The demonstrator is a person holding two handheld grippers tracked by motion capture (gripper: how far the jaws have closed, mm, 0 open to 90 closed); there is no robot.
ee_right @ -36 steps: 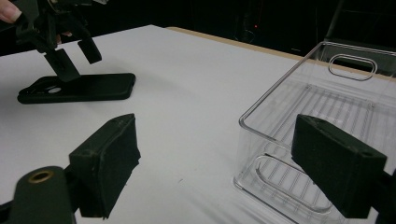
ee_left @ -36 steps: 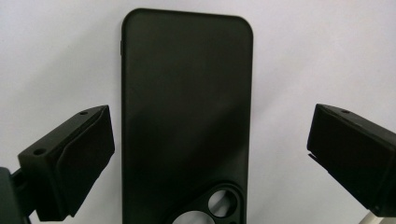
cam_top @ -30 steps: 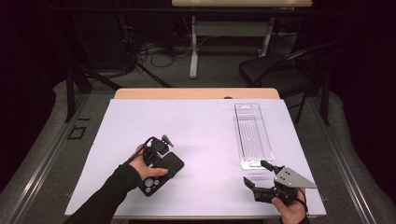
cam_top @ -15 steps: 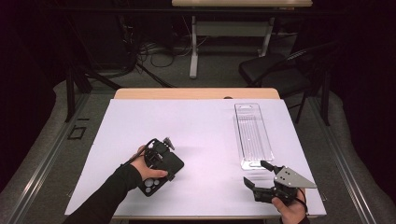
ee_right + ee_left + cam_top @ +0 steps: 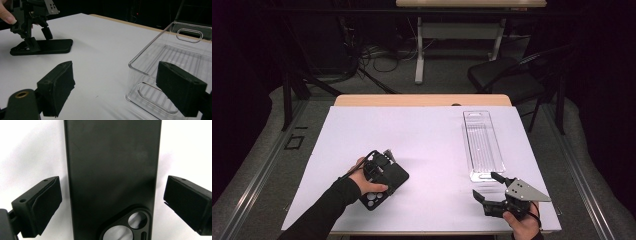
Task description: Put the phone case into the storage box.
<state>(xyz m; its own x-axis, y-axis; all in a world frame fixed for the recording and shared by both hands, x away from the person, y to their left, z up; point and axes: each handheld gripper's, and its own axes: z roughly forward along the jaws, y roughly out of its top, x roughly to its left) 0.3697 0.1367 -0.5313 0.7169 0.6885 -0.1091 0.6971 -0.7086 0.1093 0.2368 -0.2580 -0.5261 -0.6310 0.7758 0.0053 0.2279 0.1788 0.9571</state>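
Phone case: a flat matte black rectangular phone case [image 5: 384, 186] with a cut-out camera opening lies face down on the white table sheet [image 5: 432, 145], toward the near left part of it; in the left gripper view the case [image 5: 112, 175] runs straight up the middle, camera opening nearest the camera.
Left gripper: the left gripper [image 5: 381, 162], black, is held from above by the person's left hand [image 5: 362, 179] and stands directly over the case; in the right gripper view it [image 5: 37, 32] points down at the case [image 5: 45, 47].
Left jaws: spread wide, one pad on each side of the case, with white sheet showing between each pad and the case's long edges, so not clamped.
Right gripper: the right gripper [image 5: 488, 189], black with a grey three-cornered plate, sits at the near right edge of the table in the person's right hand [image 5: 524, 225].
Right jaws: wide apart, holding nothing.
Clear tray: a long clear plastic rectangular tray [image 5: 483, 144] with a ribbed floor lies on the right side of the sheet, its near end just beyond the right gripper; it is well apart from the case.
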